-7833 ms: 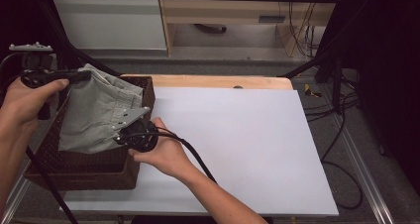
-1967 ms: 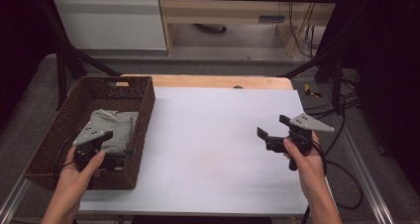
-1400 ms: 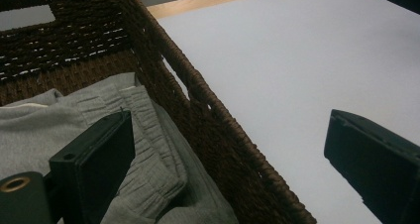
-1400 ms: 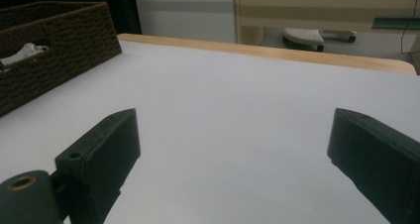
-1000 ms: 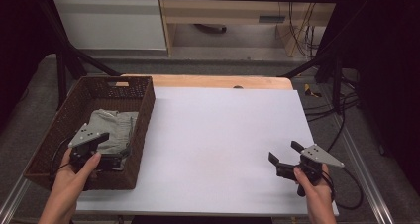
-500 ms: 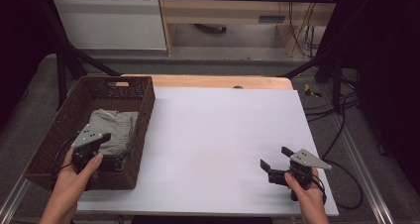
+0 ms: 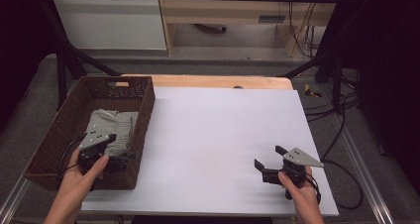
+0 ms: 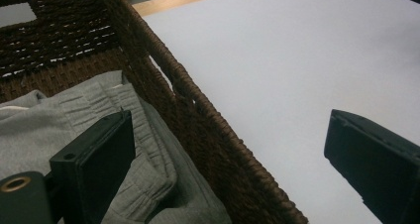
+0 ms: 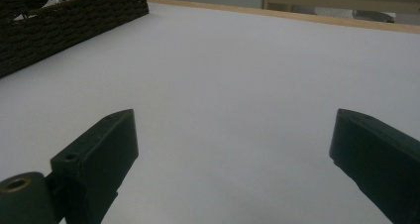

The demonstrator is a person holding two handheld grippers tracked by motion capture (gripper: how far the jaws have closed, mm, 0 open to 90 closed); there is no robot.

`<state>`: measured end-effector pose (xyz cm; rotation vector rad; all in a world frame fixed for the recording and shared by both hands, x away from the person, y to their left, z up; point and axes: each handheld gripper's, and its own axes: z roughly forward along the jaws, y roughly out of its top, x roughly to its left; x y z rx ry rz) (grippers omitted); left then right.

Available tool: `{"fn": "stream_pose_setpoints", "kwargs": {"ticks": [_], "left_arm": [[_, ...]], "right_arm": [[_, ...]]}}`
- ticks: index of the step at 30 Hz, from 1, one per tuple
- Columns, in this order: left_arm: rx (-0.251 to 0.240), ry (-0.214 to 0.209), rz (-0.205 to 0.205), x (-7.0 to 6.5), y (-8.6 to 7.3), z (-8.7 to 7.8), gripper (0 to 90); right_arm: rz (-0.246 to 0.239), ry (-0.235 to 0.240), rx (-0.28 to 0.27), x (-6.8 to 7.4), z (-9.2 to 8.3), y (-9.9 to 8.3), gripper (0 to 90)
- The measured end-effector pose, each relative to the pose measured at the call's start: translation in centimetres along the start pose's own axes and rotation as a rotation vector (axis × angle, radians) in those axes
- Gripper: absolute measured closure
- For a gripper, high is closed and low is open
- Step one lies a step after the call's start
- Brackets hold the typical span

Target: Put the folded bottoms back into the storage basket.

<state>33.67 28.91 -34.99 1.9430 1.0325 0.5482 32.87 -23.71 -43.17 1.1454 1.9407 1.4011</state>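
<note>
— Grey cloth, folded, lying inside the brown woven basket at the left end of the bench. Looks settled there, toward the near half, resting against the right wall.

— Held by anything?

— No. Left gripper hovering over the basket's near right corner, fingers spread wide and empty: one above the cloth, the other out beyond the wicker wall over the white sheet. No grip on the fabric.

— And the other side?

— Right gripper well apart, low over the near right part of the bench, fingers likewise spread wide with nothing between them. Nothing but bare white surface ahead in the right gripper view, with a corner of the basket far off.

— So, mostly done?

— Seems so, judging by the layout. Cloth folded and stowed, no other garment on the bench, both tools free. Possibly nothing left but drawing back and resting. Hard to say whether the fold is tidy underneath; the lower layers hidden by the basket wall.

— Any loose end?

— A fold of the waistband rumpled near the wall, seen in the left gripper view. Might want a nudge flat, nothing more.
</note>
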Motion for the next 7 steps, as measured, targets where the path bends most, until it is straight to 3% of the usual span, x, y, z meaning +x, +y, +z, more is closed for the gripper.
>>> {"fn": "stream_pose_setpoints", "kwargs": {"ticks": [7], "left_arm": [[0.002, 0.006, 0.002, 0.02, 0.02, 0.11, 6.0]], "right_arm": [[0.001, 0.005, -0.023, 0.35, 0.63, 0.46, 5.3]]}}
